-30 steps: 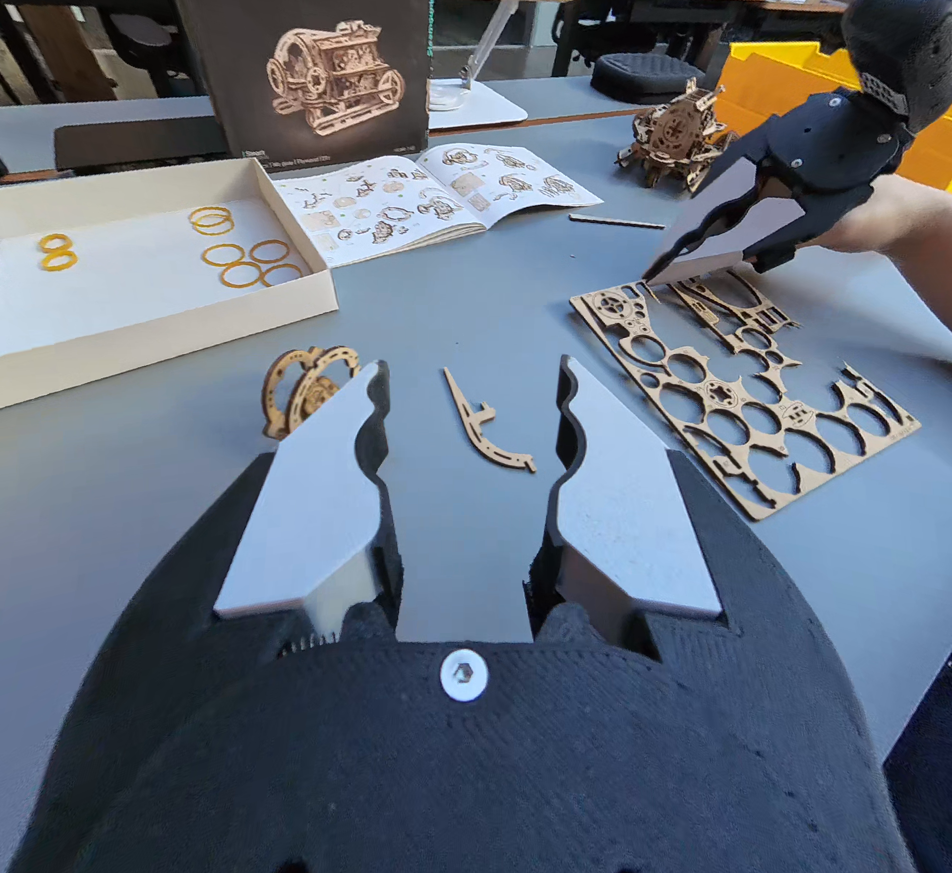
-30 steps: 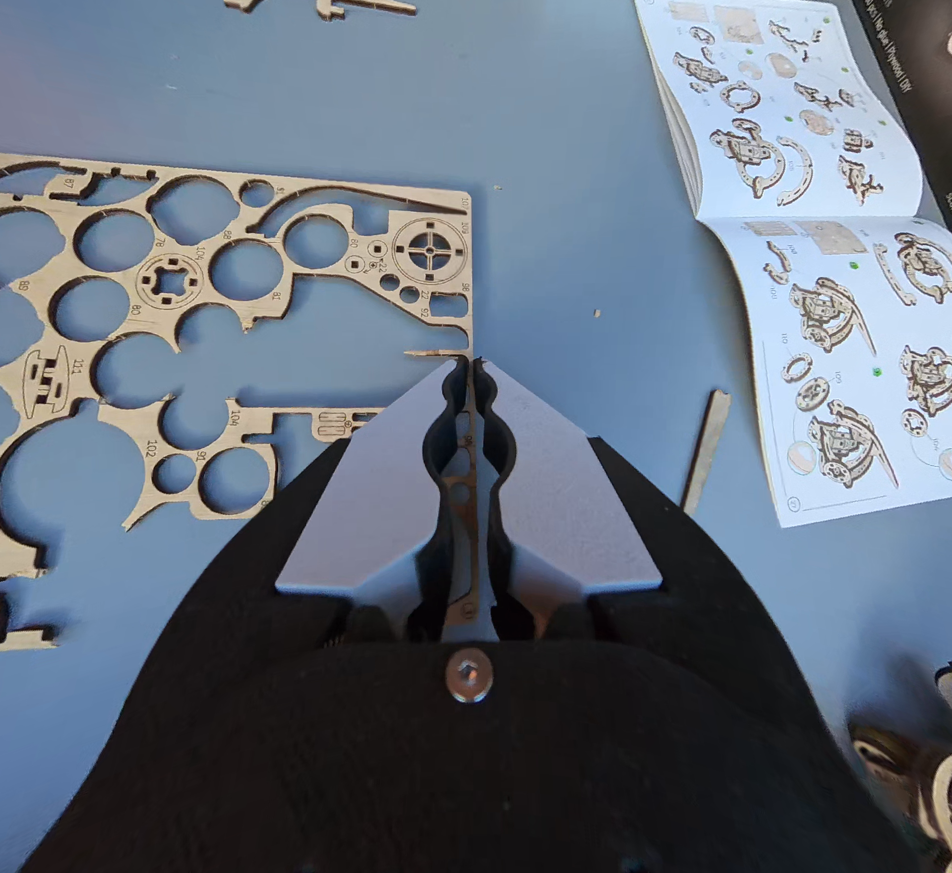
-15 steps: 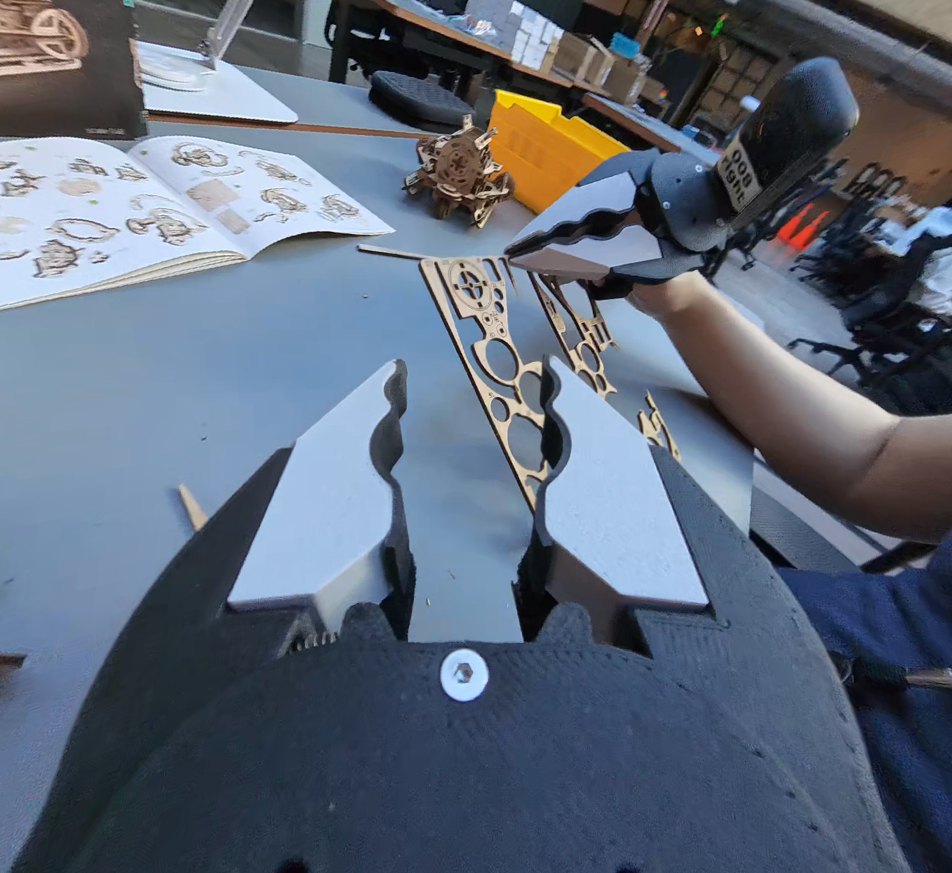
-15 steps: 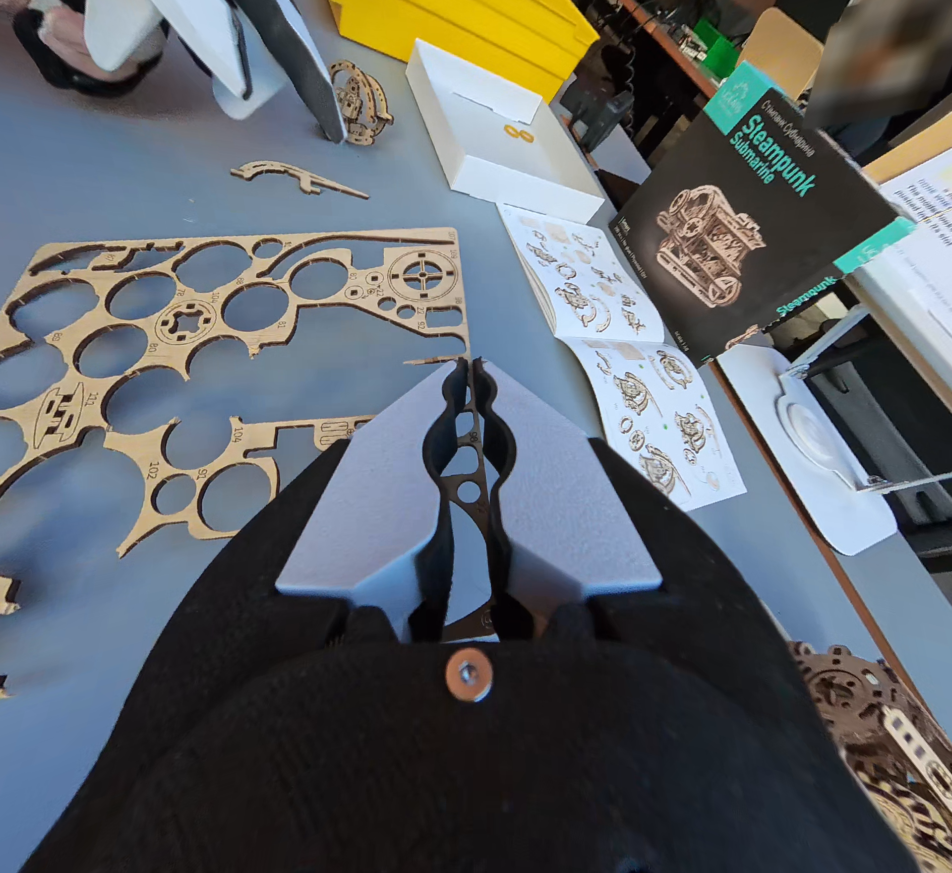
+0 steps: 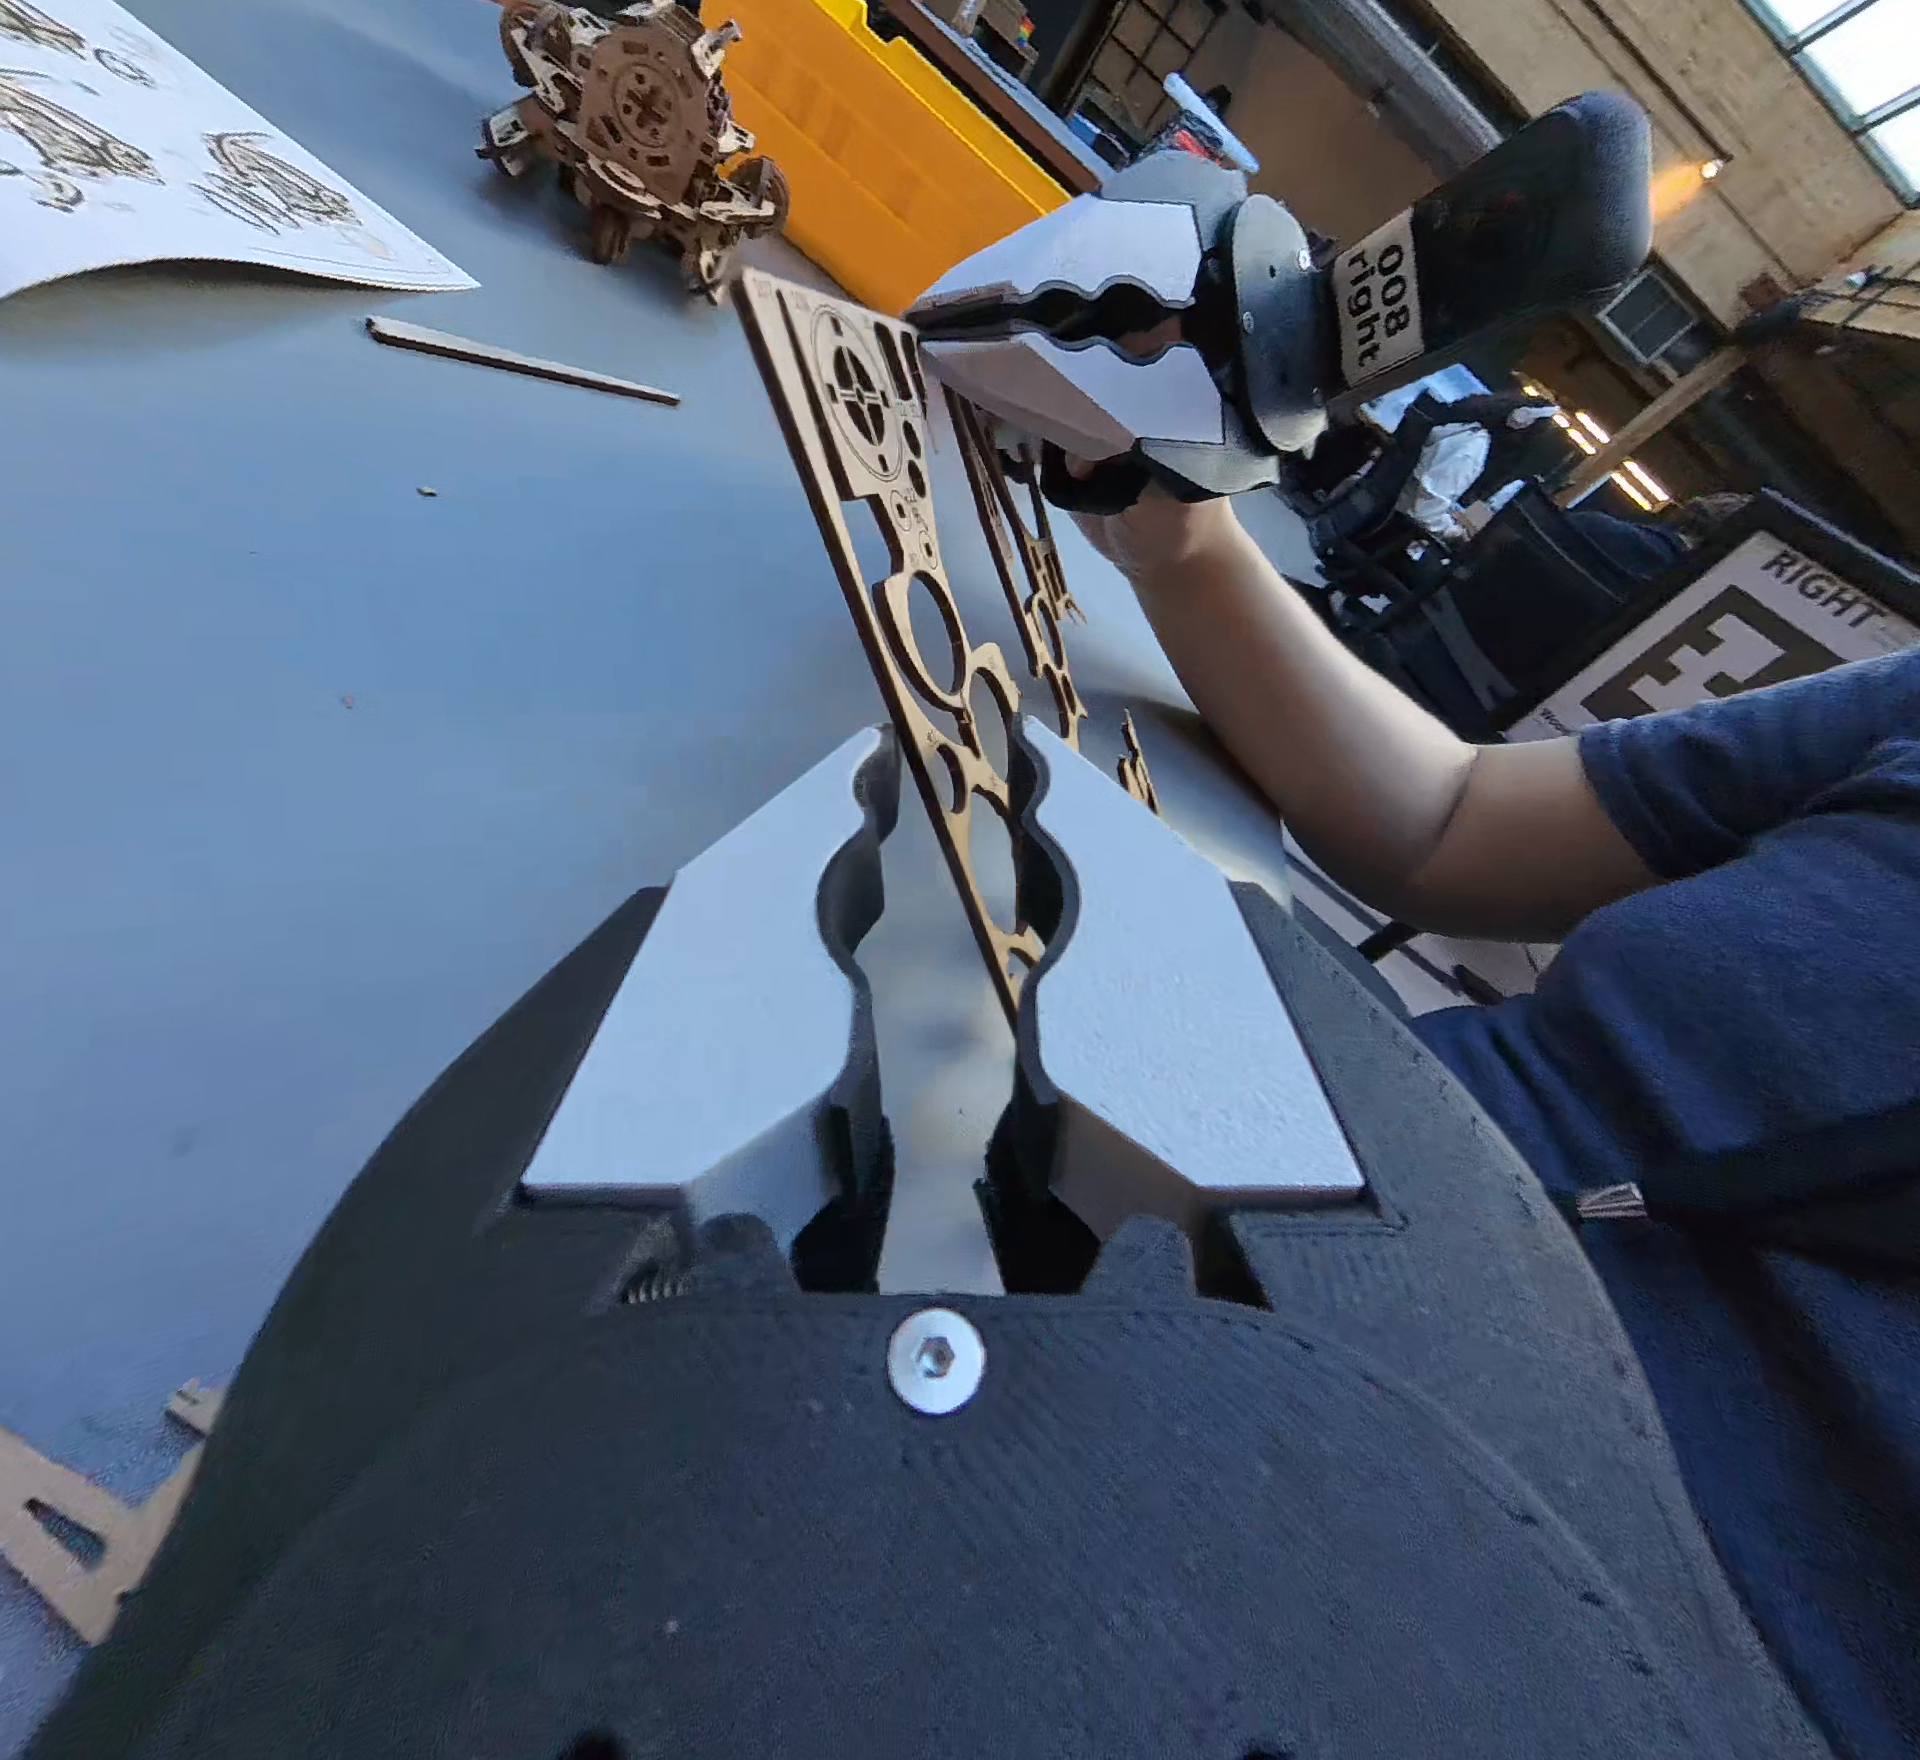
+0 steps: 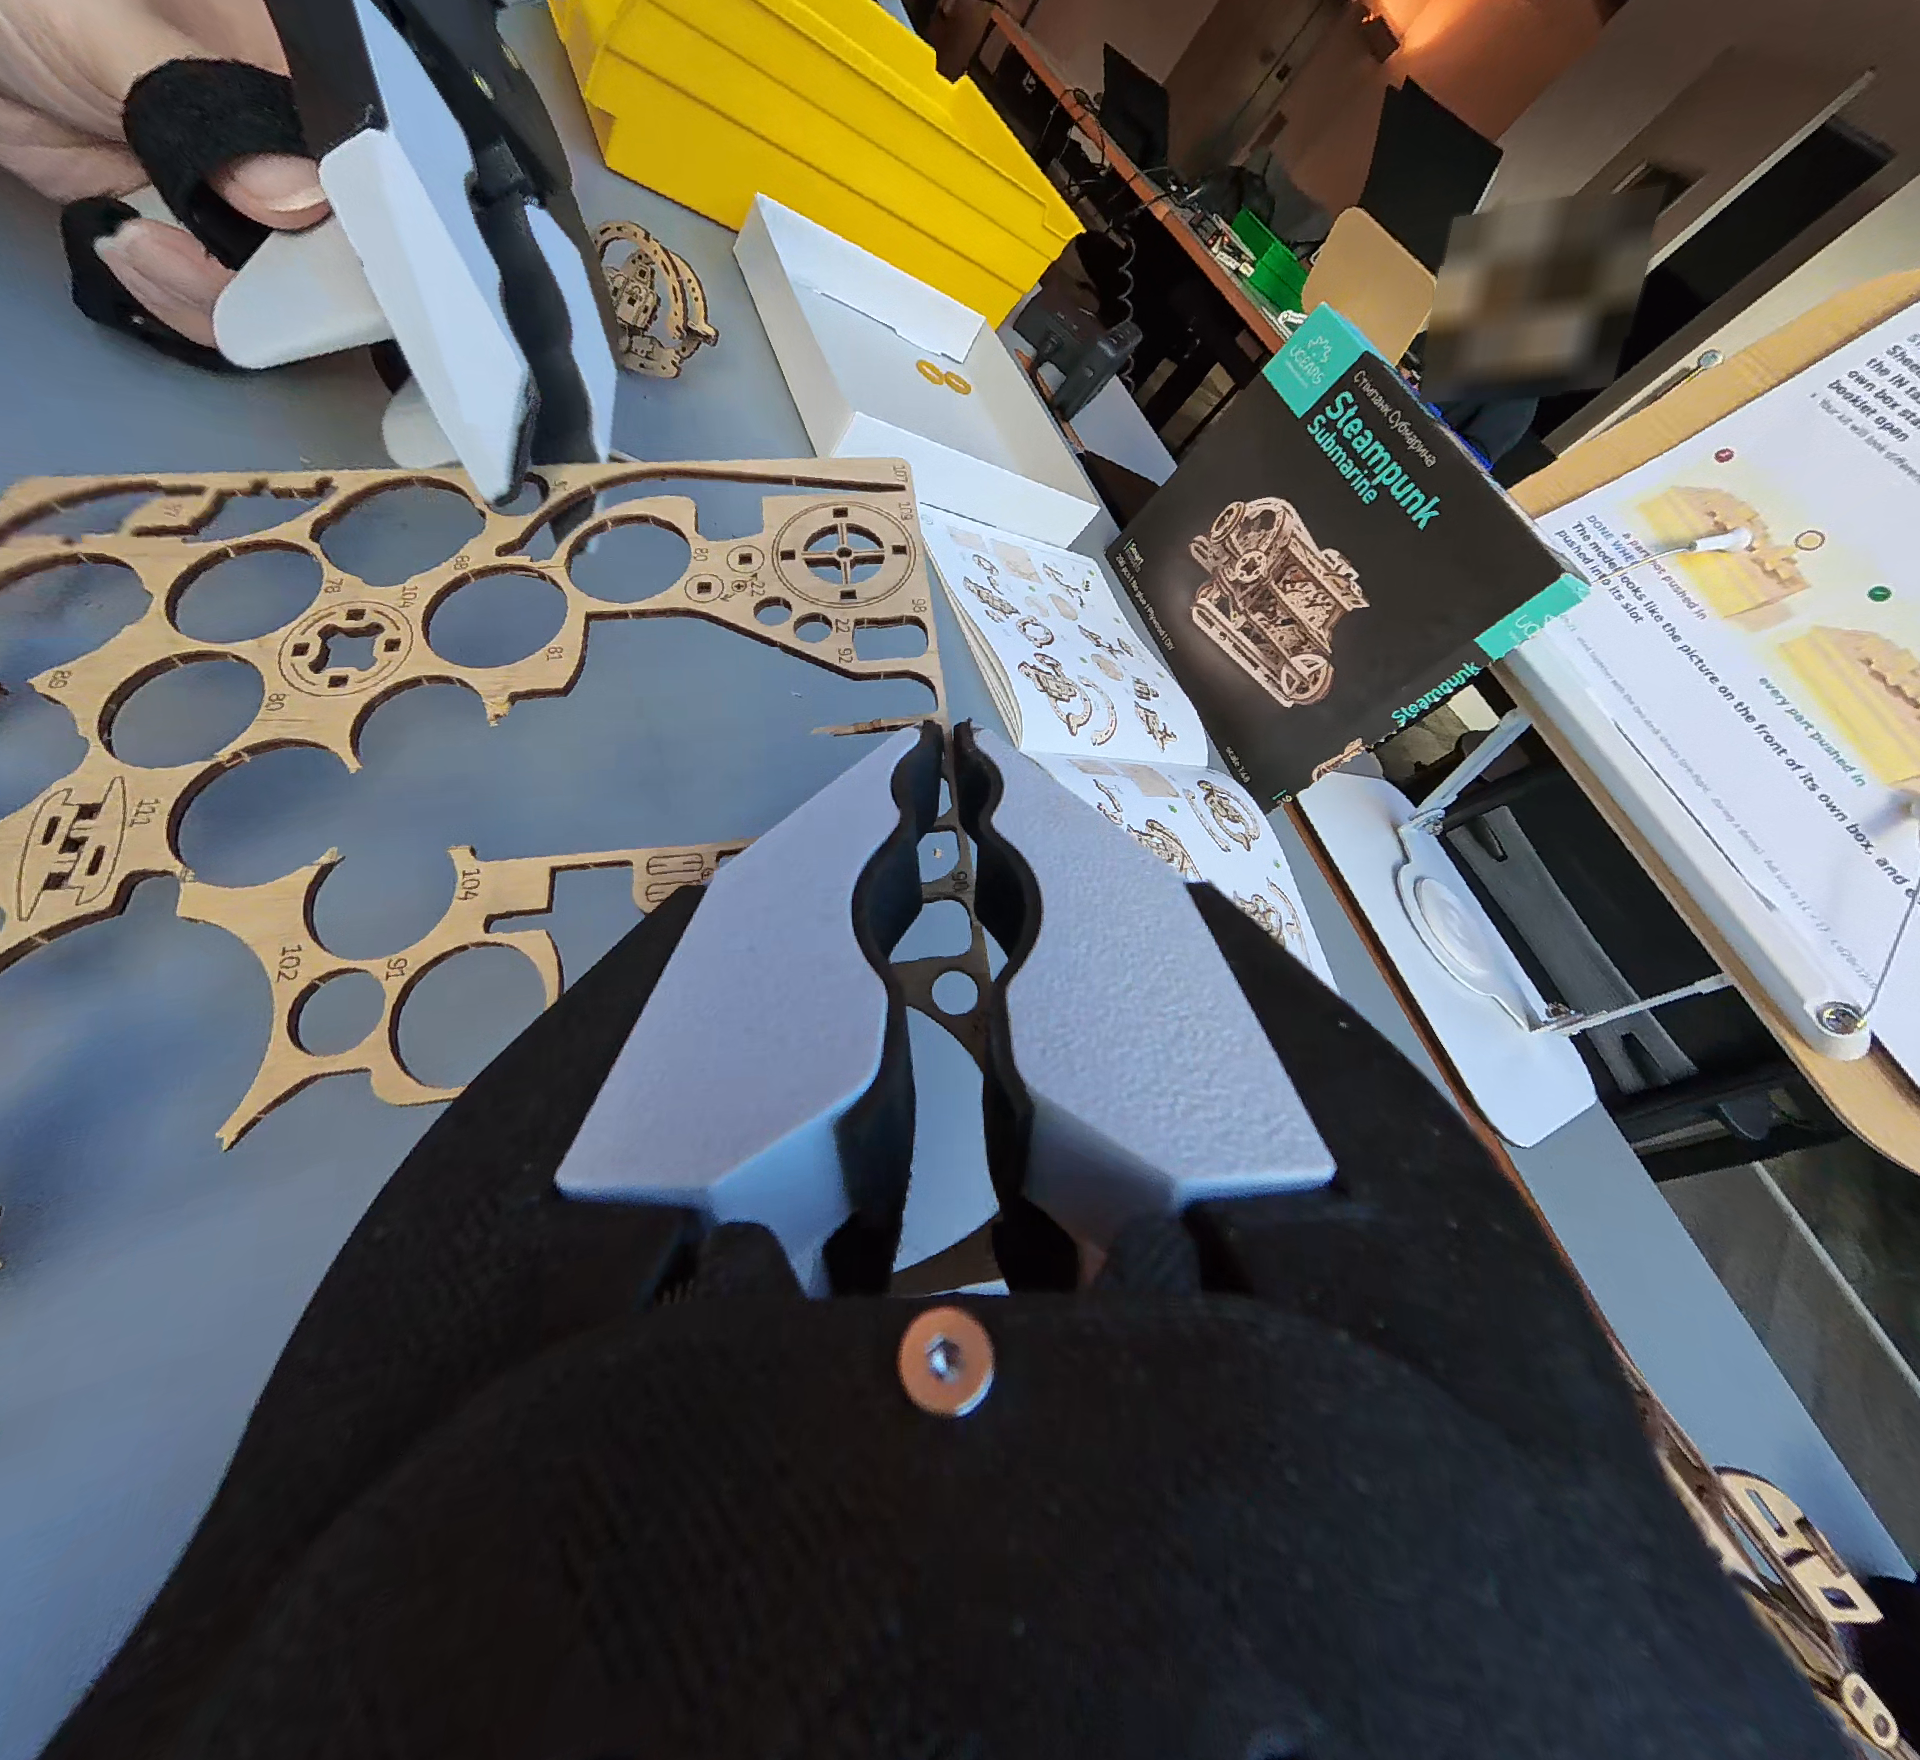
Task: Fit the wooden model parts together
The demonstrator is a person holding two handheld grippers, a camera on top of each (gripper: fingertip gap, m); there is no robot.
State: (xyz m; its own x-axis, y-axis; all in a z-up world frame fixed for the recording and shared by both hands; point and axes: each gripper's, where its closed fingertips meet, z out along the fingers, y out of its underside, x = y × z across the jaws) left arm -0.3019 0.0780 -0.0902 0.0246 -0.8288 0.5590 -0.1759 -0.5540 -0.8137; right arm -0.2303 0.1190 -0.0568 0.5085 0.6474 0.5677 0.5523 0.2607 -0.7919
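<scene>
Plywood sheet [image 6: 436, 671] lifted off tabletop [image 5: 312, 619], pinched at corner by closed right gripper [image 6: 948, 736]; left gripper [image 5: 951, 754] fingers half open astride its edge. Booklet [image 6: 1049, 640], box [image 6: 1340, 567], yellow bins [image 6: 790, 100] beyond.

2 grippers [image 5: 956, 744] [image 6: 951, 734] — 1 wooden sheet [image 6: 436, 661], 1 booklet [image 6: 1070, 661], 1 box [image 6: 1340, 567]

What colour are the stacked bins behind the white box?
Bright yellow; the right wrist view shows them best, behind the white box.
</scene>
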